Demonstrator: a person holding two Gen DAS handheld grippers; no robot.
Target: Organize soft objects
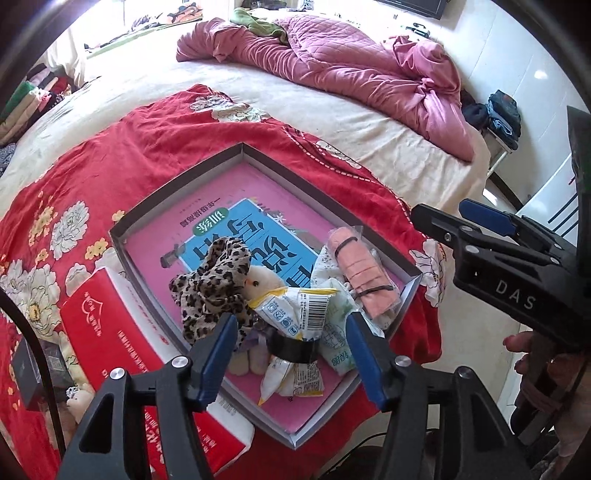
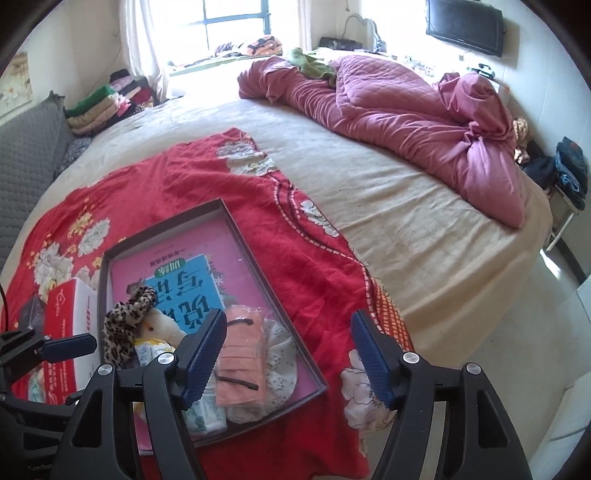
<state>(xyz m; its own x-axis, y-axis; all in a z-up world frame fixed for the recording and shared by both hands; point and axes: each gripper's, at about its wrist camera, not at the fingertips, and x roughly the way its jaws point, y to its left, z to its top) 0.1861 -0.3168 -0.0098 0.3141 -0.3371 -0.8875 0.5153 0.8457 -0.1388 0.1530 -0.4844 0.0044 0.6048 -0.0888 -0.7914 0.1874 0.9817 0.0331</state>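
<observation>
Left wrist: soft pile (image 1: 280, 306) in box (image 1: 147, 206), below open hand-held gripper (image 1: 290, 350).

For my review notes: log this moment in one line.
left gripper: open, empty | right gripper: open, empty | tray: plush, scrunchie, packets

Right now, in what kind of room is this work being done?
Most likely a home bedroom. A big bed fills the view, with a crumpled pink quilt on it. Folded clothes are stacked by the window, and a TV hangs on the wall.
</observation>
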